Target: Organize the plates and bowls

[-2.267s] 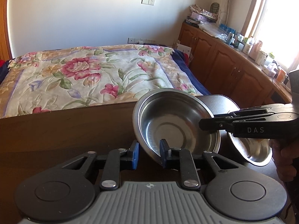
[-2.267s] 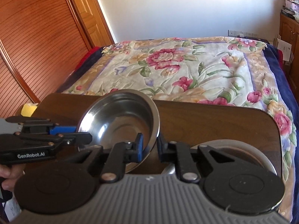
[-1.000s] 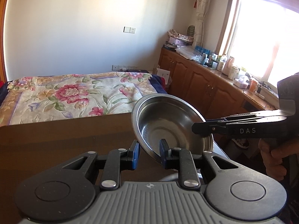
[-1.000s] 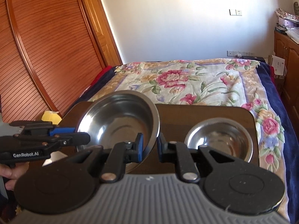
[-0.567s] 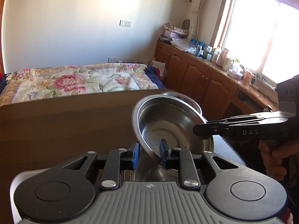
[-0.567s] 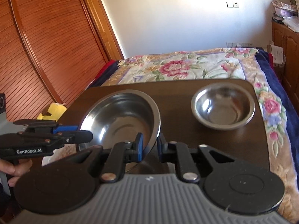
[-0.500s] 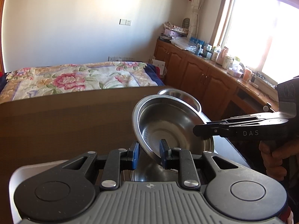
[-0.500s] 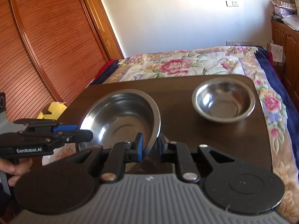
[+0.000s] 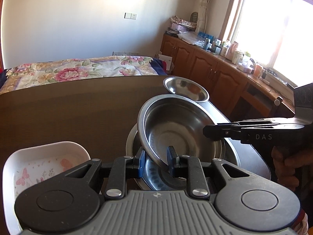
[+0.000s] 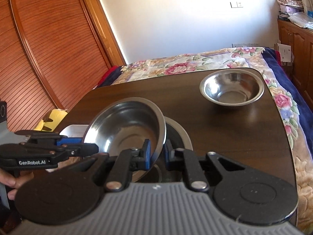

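Steel bowl (image 9: 176,129) is pinched on two sides: my left gripper (image 9: 156,160) is clamped on its near rim, my right gripper (image 10: 156,152) is clamped on the rim at the opposite side. I hold it tilted, low over a larger steel bowl (image 9: 230,156) that sits on the dark wooden table (image 10: 225,129). Two grips keep the thin rim from twisting, I guess, and the tilt lets one edge go in first. Looks like the nesting step: lower it, then let go. Risk: rim catches, or it clatters if one side releases early. A smaller steel bowl (image 10: 231,89) waits at the far right of the table, well apart. White butterfly-print dish (image 9: 41,168) sits near left, just beside the big bowl.
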A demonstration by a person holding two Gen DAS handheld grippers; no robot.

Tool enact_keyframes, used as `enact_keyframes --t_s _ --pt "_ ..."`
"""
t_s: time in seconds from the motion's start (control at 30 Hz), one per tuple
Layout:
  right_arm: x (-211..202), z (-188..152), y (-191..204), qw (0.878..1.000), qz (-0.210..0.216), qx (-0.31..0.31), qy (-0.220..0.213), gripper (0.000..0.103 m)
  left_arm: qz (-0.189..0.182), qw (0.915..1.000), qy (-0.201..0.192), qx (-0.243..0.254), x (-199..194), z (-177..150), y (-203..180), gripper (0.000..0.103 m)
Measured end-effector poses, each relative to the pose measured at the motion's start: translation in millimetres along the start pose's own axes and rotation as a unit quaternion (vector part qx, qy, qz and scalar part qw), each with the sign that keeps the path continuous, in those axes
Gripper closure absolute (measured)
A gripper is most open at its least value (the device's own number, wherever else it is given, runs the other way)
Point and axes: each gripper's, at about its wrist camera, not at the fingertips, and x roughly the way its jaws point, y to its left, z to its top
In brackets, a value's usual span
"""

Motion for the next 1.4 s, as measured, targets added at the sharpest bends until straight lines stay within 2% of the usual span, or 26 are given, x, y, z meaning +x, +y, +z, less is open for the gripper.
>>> enact_keyframes --t_s 0.3,0.67,1.0,1.4 --pt "0 -11 -3 1.000 -0.018 0.011 -0.020 0.092 -0.003 0.9999 0.013 0.007 12 -1 -1 0.078" --pt "3 -13 6 0.997 -0.059 -0.046 -0.027 0.095 0.011 0.9998 0.010 0.012 16 -4 1 0.079" --pt "9 -9 20 0.991 -0.072 -0.111 0.012 0.093 0.026 0.9992 -0.025 0.015 -3 3 5 0.079" --pt "16 -11 32 0.987 -0.080 -0.136 0.021 0.091 0.027 0.9993 -0.024 0.010 -2 1 8 0.079"
